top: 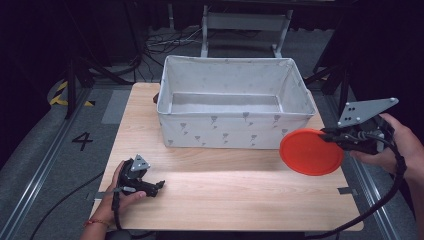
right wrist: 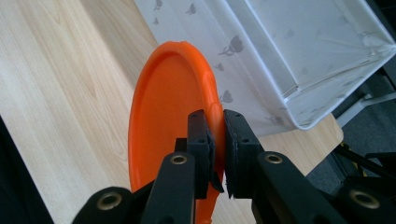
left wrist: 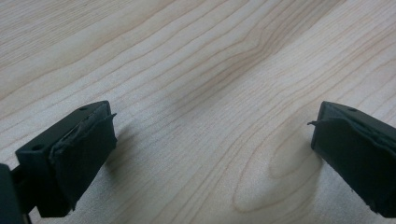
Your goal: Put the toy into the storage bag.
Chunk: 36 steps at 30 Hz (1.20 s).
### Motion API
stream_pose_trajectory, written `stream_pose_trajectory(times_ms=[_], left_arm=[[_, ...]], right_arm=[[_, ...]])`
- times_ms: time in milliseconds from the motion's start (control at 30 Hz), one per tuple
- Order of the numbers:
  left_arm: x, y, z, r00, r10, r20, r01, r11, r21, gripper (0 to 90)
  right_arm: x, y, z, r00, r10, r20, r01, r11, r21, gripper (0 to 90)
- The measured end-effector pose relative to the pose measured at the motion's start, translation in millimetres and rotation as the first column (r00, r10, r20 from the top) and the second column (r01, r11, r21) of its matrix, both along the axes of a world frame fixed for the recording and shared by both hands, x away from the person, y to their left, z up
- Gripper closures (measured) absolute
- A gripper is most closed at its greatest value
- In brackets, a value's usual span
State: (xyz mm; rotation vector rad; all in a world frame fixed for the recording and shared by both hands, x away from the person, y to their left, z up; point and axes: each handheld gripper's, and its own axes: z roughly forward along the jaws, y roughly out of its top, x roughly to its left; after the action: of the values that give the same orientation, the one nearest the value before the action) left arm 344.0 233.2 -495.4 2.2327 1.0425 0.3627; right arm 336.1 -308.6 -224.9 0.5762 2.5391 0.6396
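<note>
An orange plate (top: pixel 310 151) hangs in the air at the table's right side, just in front of the white fabric bin (top: pixel 232 127). My right gripper (top: pixel 330 135) is shut on its rim. In the right gripper view the black jaws pinch the edge of the orange plate (right wrist: pixel 163 116), which stands on edge, with the bin's wall (right wrist: pixel 261 79) beyond it. My left gripper (top: pixel 159 186) rests on the table at the front left, held by a hand. In the left gripper view its jaws stand wide apart over bare wood, left gripper (left wrist: pixel 210 140) open with nothing between the fingers.
The white fabric bin has grey prints and sits at the back middle of the wooden table (top: pixel 225 195). A dark floor with rails and a painted number lies to the left. Cables trail from both grippers off the front edge.
</note>
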Motion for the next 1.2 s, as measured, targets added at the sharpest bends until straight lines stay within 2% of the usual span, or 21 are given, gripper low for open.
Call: stream_pose_trajectory(times_ms=[567,1200], left_arm=[[0.0,0.0,0.0,1.0,0.0,0.0,0.0,1.0,0.0,0.2],[0.0,0.1,0.0,1.0,-0.001,0.0,0.001,1.0,0.001,0.2]], right_arm=[[12.8,2.4,34.4,0.9989,-0.018,0.042,0.019,0.9997,-0.017,82.5],[41.1,16.4,68.7,0.9931,-0.043,0.109,0.045,0.9988,-0.016,82.5]])
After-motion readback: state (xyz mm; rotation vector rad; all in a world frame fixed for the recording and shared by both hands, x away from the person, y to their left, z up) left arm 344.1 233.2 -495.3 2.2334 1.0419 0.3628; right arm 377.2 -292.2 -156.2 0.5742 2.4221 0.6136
